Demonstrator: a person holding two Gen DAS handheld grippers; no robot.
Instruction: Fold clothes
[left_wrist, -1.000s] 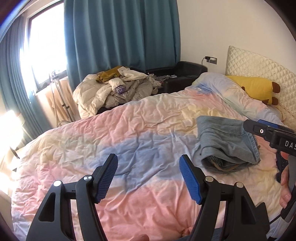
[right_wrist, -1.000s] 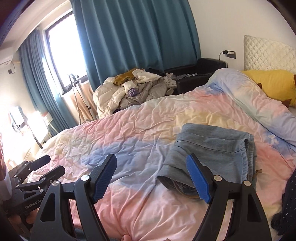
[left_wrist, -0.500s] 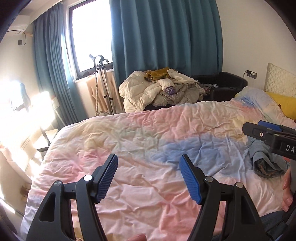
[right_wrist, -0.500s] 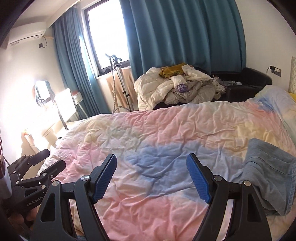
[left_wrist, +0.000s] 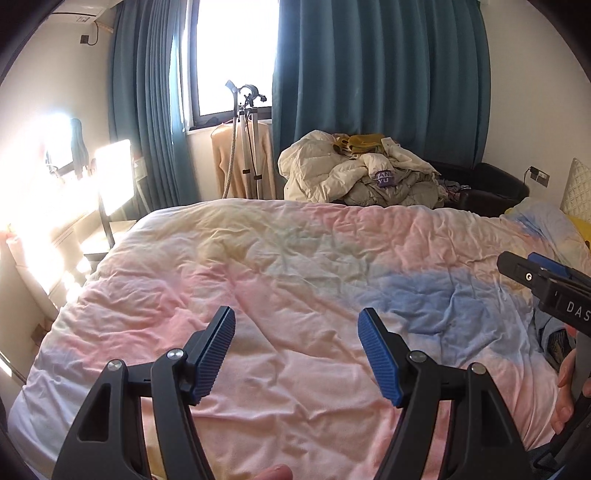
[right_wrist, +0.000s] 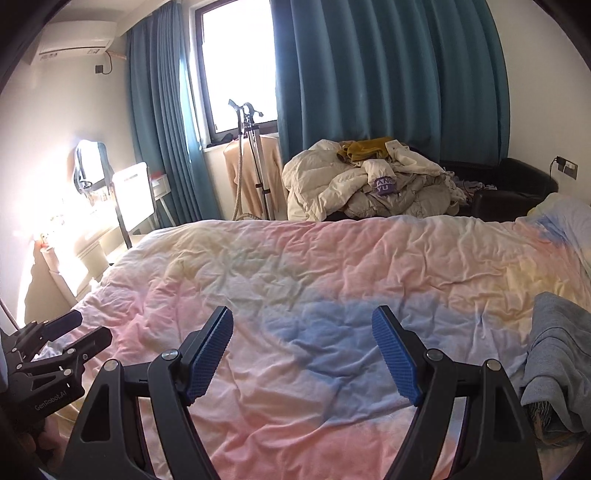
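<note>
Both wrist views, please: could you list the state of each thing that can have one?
Left gripper: jaws open, holding nothing.
Right gripper: jaws open, holding nothing.
Blue garment: lying folded at the right edge, untouched.
Duvet: spread over the bed, wrinkled.
Clothes pile: heaped, unfolded.
Curtains: partly drawn, window showing.

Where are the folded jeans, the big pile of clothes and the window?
Folded jeans (right_wrist: 557, 354): right wrist view, on the top fold.
Pile of clothes (right_wrist: 369, 184): right wrist view, on the cream jacket in the middle.
Window (left_wrist: 236, 55): left wrist view, on the bright glass.
</note>
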